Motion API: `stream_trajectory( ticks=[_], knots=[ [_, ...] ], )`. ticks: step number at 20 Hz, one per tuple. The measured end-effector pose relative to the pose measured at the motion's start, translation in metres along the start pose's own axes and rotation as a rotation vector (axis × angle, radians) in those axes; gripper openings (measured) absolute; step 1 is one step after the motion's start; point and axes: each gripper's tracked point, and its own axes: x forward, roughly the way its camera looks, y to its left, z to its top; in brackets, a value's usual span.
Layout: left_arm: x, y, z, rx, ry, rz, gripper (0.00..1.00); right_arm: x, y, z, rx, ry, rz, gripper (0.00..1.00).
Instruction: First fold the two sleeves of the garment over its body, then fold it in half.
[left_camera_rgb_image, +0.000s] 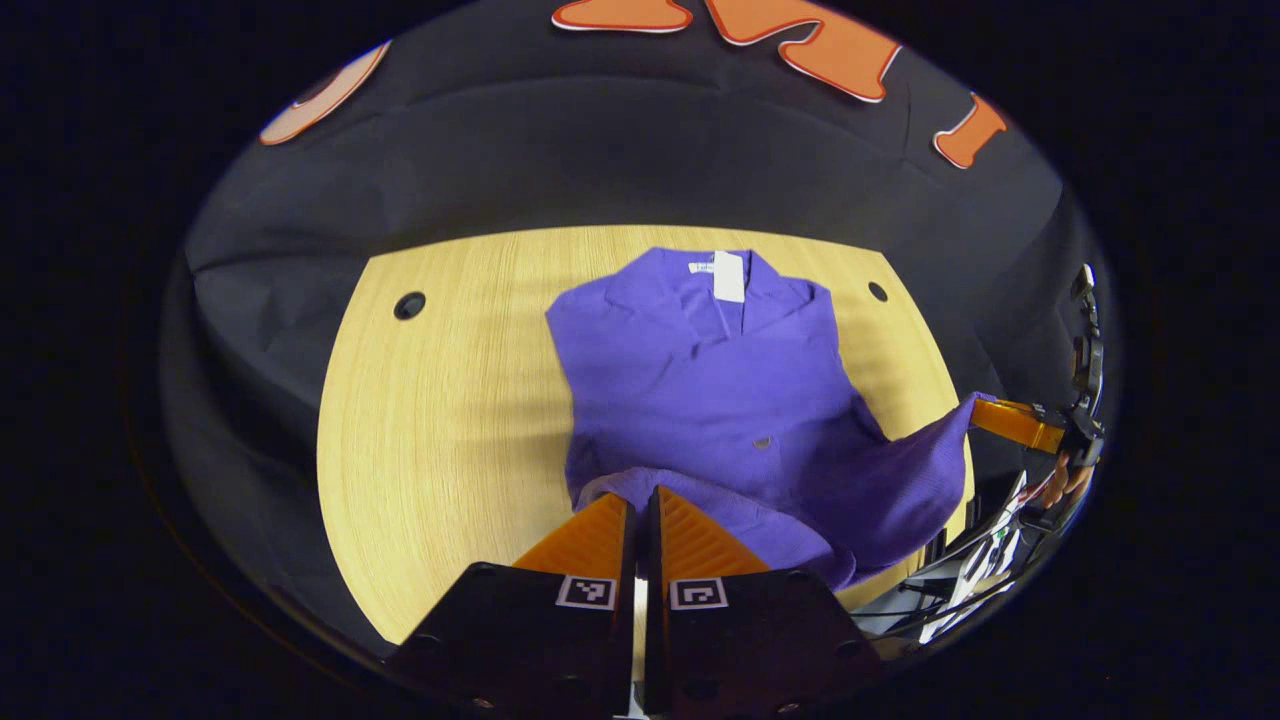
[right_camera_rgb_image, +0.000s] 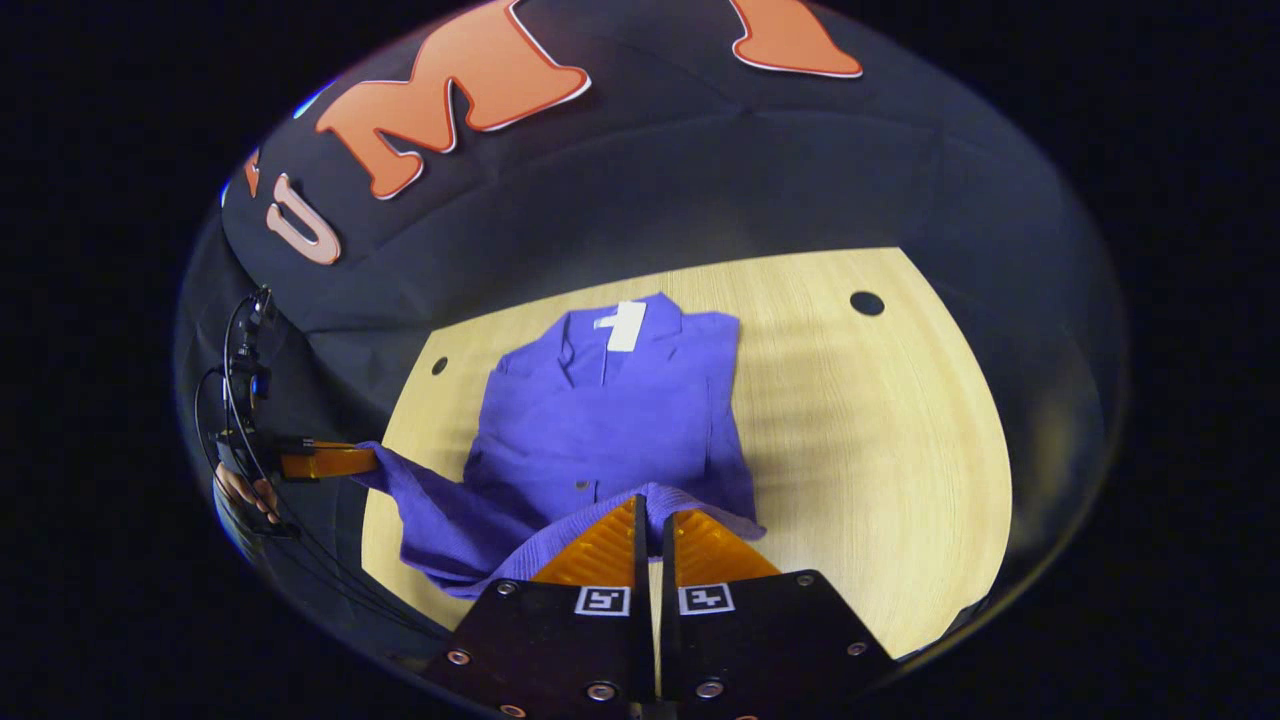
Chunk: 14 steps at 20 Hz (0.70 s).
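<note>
Left gripper view, wooden table (left_camera_rgb_image: 450, 420), purple garment (left_camera_rgb_image: 720, 390)

garment (left_camera_rgb_image: 720, 400): was solid purple all over, no print, kinda ribbed along the hem
tag (left_camera_rgb_image: 729, 276): plain white, up at the collar by the table's far edge
button (left_camera_rgb_image: 762, 441): small, greyish-purple
table (left_camera_rgb_image: 450, 420): light yellowish wood with fine straight grain
holes (left_camera_rgb_image: 409, 305): dark, near the table's far corners
gripper markers (right_camera_rgb_image: 601, 600): black-and-white squares
</note>
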Motion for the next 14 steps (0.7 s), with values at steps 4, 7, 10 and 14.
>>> stream_trajectory(
  ticks=[4, 7, 10, 14],
  knots=[
    [0.015, 0.01, 0.062, 0.025, -0.054, 0.038, 0.06, 0.021, -0.002, 0.046, 0.003, -0.029, -0.008, 0.03],
    [0.028, 0.007, 0.107, 0.0, -0.088, 0.023, 0.06, 0.041, -0.004, 0.086, 0.01, -0.06, -0.017, 0.03],
    [0.038, 0.015, 0.15, 0.025, -0.139, 0.059, 0.06, 0.061, -0.01, 0.12, 0.018, -0.081, -0.024, 0.03],
    [0.064, 0.025, 0.195, 0.054, -0.231, 0.115, 0.06, 0.086, -0.022, 0.16, 0.032, -0.142, -0.061, 0.03]
  ],
)
